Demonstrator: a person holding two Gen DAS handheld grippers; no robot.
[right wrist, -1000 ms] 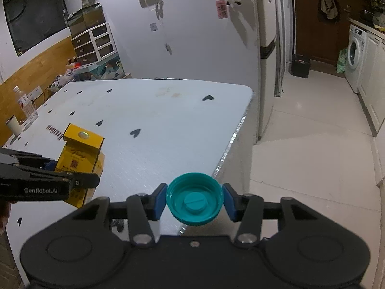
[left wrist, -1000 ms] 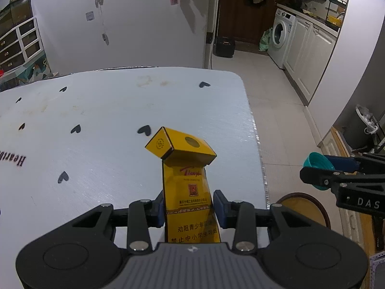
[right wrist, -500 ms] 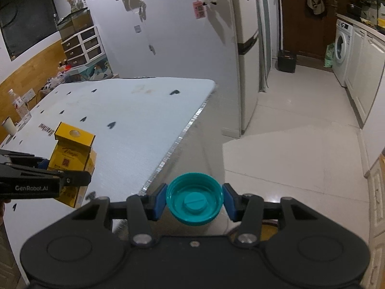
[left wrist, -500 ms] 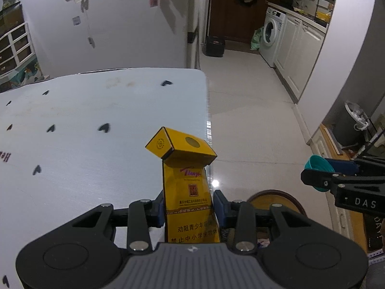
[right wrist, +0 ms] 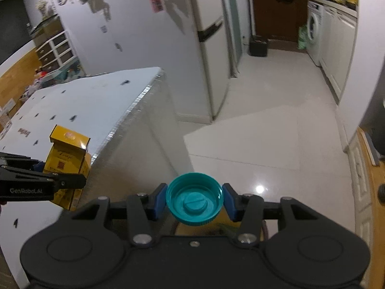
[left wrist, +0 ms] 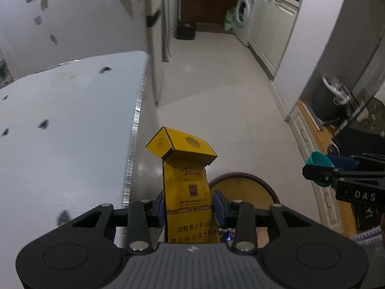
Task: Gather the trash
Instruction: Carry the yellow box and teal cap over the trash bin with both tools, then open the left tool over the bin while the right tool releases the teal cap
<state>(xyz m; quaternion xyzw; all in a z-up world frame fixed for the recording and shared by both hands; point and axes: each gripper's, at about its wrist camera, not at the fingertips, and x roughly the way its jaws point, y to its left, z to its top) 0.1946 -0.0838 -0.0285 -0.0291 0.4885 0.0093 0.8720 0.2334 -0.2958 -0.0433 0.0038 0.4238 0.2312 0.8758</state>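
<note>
My left gripper (left wrist: 189,206) is shut on a yellow cigarette box (left wrist: 186,187) with its flip lid open, held upright past the table's right edge. My right gripper (right wrist: 195,201) is shut on a teal bottle cap (right wrist: 194,202), open side up, over the floor. A round trash bin with a brown rim (left wrist: 252,180) stands on the floor just beyond the left gripper; some trash shows inside. The right gripper with the cap (left wrist: 320,166) shows at the right of the left wrist view. The box (right wrist: 67,161) in the left gripper shows at the left of the right wrist view.
The white table with black heart marks (left wrist: 60,132) lies to the left, its metal edge (left wrist: 134,130) beside the box. A fridge (right wrist: 211,48) stands behind the table. A washing machine (left wrist: 243,14) and white cabinets (left wrist: 272,33) line the far right. Tiled floor (right wrist: 264,139) lies ahead.
Both grippers have moved right, off the table and out over the floor. The bin now sits closer, right beyond the left gripper. Both holds are unchanged.
</note>
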